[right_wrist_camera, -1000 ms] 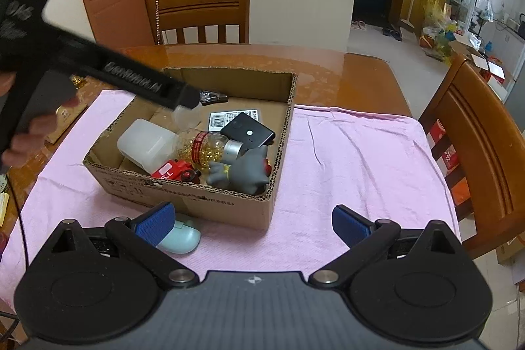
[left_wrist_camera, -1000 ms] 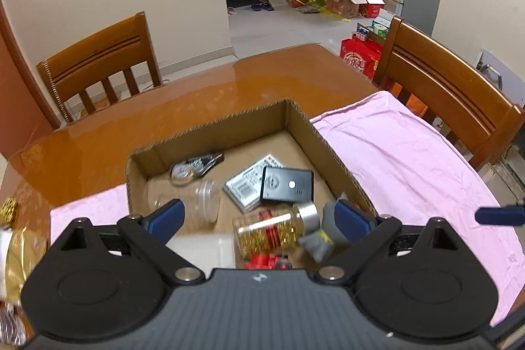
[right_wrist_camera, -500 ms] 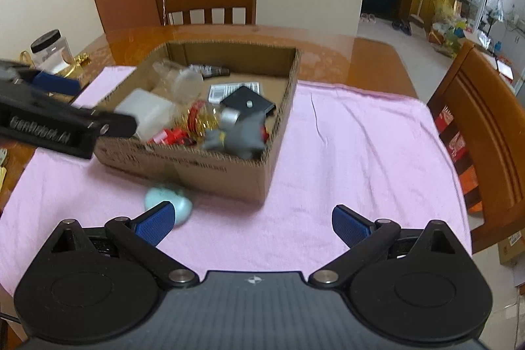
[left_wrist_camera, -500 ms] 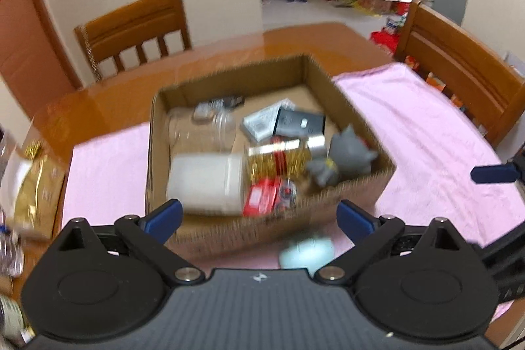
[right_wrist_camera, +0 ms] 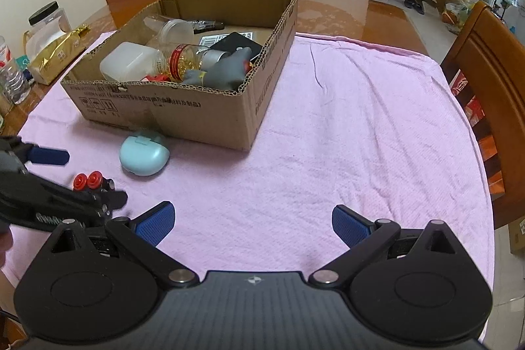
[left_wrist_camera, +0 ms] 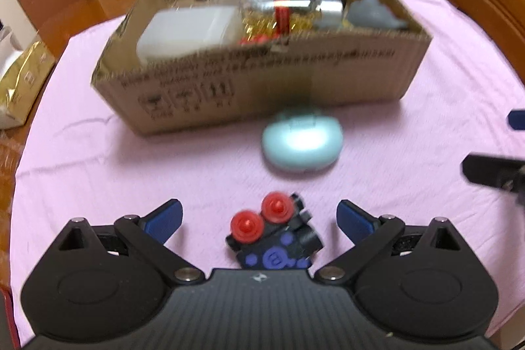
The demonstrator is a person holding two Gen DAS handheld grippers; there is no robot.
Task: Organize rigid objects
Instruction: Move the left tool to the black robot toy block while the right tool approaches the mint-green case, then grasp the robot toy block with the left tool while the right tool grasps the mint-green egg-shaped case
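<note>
Mint case (left_wrist_camera: 302, 141) lies between the cardboard box (left_wrist_camera: 262, 87) and the black controller (left_wrist_camera: 275, 235).

The cloth (right_wrist_camera: 344, 127) under both tongs is pale pink with a fine woven weave. Between the blue-padded black fingers of the left tongs (left_wrist_camera: 259, 220) lies a black game controller (left_wrist_camera: 274, 235) with two red stick caps and purple buttons. Just ahead of it sits a pale mint-green case (left_wrist_camera: 302, 140), plain and glossy. Beyond that stands a brown cardboard box (left_wrist_camera: 262, 81) with black print on its near wall. Inside it show a milky white container (right_wrist_camera: 126, 61), a clear bottle (right_wrist_camera: 187, 56) with a red label and gold filling, and a grey toy (right_wrist_camera: 223, 71). The right tongs (right_wrist_camera: 252, 223) are black with blue pads too. Far to their left lies a shiny gold packet (right_wrist_camera: 54, 53).
</note>
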